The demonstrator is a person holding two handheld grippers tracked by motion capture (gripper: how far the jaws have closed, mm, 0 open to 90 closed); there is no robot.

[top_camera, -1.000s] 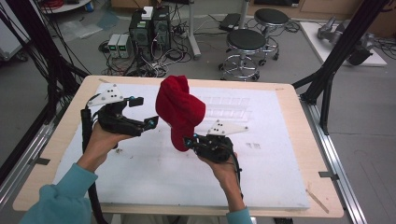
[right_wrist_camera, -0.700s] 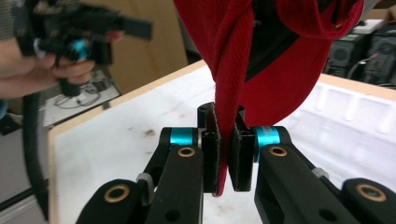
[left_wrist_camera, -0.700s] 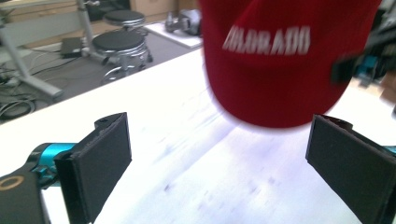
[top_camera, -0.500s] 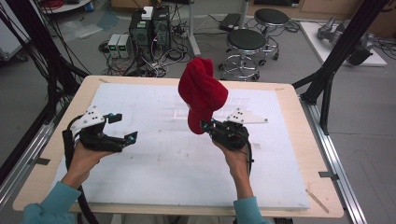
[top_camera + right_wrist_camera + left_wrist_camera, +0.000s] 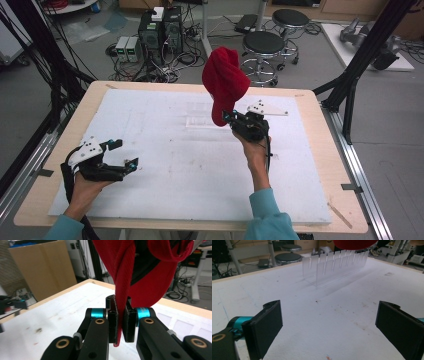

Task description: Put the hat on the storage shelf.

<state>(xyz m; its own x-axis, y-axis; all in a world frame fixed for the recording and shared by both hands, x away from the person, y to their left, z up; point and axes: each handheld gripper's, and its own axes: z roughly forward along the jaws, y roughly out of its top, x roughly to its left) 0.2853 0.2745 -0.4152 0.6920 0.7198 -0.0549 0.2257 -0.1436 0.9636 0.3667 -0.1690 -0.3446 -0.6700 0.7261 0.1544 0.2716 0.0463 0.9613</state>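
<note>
A red cap (image 5: pixel 224 82) stands up in the air above the far middle of the white board, and my right gripper (image 5: pixel 229 119) is shut on its lower edge. In the right gripper view the red cloth (image 5: pixel 130 277) runs down between the two closed jaws. My left gripper (image 5: pixel 123 154) hovers low over the board's near left corner, open, with nothing between its wide-apart pads (image 5: pixel 265 327). A clear plastic slotted rack (image 5: pixel 334 265) stands on the board ahead of the left gripper, and it is faint in the high view (image 5: pixel 202 114) just left of the cap.
The white foam board (image 5: pixel 165 165) covers a wooden table (image 5: pixel 310 100). Black frame posts (image 5: pixel 357 75) rise at the right and left. Two stools (image 5: pixel 265 47) and computer boxes (image 5: pixel 160 25) stand on the floor behind the table.
My right gripper has carried the red cap farther right and back, raising it. My left gripper has pulled away toward the near left corner and stays open.
</note>
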